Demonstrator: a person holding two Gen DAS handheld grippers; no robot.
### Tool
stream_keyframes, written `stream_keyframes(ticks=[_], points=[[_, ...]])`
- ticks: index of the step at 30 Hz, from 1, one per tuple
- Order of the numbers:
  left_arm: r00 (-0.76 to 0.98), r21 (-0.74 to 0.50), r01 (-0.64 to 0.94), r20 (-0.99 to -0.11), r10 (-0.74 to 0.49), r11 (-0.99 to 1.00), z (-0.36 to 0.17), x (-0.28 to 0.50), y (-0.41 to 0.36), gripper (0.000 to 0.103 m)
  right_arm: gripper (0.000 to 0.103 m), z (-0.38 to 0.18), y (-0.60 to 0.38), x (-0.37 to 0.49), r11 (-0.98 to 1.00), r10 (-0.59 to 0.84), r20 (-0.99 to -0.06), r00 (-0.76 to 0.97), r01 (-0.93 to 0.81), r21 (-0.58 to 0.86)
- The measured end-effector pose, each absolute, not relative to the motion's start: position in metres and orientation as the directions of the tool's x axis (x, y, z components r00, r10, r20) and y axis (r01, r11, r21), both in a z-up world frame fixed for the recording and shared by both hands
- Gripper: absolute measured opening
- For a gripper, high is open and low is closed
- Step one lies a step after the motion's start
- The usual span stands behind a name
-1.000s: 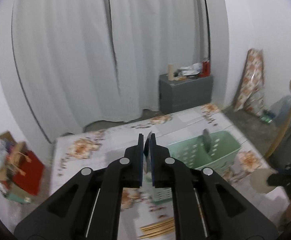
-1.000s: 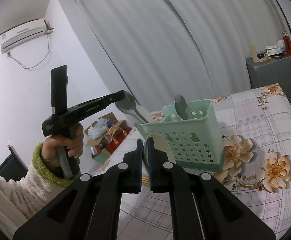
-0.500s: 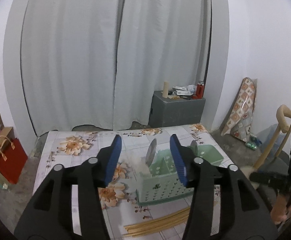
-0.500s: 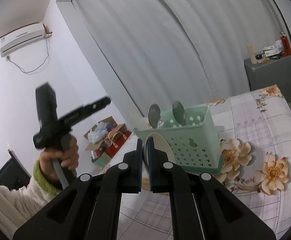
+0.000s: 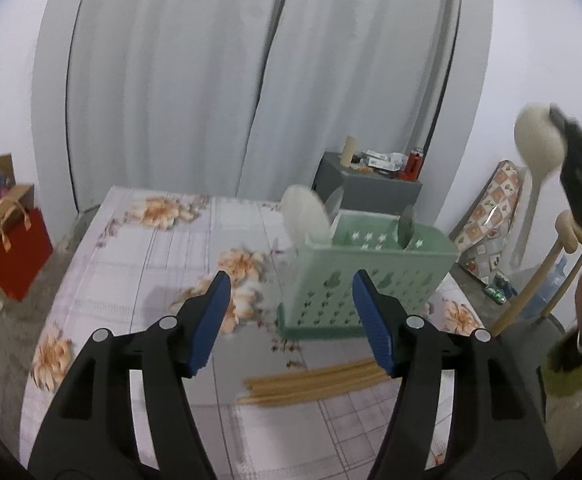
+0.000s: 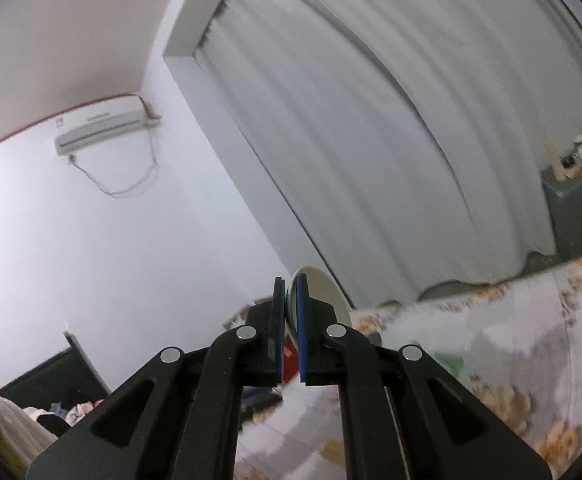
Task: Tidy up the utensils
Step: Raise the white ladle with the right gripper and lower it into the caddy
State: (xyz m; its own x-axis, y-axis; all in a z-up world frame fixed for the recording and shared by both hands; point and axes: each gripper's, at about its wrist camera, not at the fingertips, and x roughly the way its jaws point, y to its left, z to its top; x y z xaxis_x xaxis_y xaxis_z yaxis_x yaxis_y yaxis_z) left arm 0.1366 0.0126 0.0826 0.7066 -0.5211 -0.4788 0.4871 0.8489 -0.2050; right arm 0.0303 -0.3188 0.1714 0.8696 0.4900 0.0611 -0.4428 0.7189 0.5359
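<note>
- Looking thru the left wrist cam first: my left gripper (image 5: 291, 312) is spread wide w/ nothing between the blue pads (image 5: 211, 320), hanging above the floral tablecloth (image 5: 139, 264).
- Green utensil basket (image 5: 367, 280) sits straight ahead, just past the fingertips, looks a bit tilted. A pale spoon (image 5: 305, 216) stands at its left end, and two grey metal spoon bowls poke up too, one in back (image 5: 333, 204) and one toward the right (image 5: 407, 222).
- Bundle of wooden chopsticks (image 5: 315, 384) lies flat on the cloth in front of the basket, near the right finger.
- Far right edge: the right gripper (image 5: 575, 156) is up high holding a cream spoon (image 5: 539, 148), handle hanging down. Blurry tho.
- Background: red bag (image 5: 15, 248) on the floor left, grey cabinet (image 5: 371, 188) behind the table.
- Right wrist cam: right gripper (image 6: 290, 320) is clamped on that cream spoon (image 6: 323, 292), bowl sticking up past the tips. Cam's aimed upward at curtain (image 6: 371, 120) and a wall AC unit (image 6: 103, 124); table is a smear at lower right, basket only a green blur (image 6: 447, 360).
</note>
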Motion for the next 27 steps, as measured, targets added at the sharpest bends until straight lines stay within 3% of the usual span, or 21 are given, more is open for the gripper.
stream_keyframes(ticks=[8, 16, 27], points=[[0.700, -0.240, 0.442, -0.510, -0.499, 0.864, 0.069, 0.138, 0.025, 0.060, 0.005, 0.172, -0.329, 0.077, 0.615, 0.569, 0.143, 0.810, -0.535, 0.580], [0.701, -0.237, 0.428, -0.522, -0.486, 0.872, 0.066, 0.142, 0.027, 0.060, 0.005, 0.135, -0.339, 0.136, 0.514, 0.605, 0.188, 0.774, -0.560, 0.650], [0.698, -0.242, 0.412, -0.536, -0.475, 0.878, 0.057, 0.152, 0.031, 0.060, 0.006, 0.065, -0.359, 0.165, 0.436, 0.596, 0.156, 0.788, -0.480, 0.761]])
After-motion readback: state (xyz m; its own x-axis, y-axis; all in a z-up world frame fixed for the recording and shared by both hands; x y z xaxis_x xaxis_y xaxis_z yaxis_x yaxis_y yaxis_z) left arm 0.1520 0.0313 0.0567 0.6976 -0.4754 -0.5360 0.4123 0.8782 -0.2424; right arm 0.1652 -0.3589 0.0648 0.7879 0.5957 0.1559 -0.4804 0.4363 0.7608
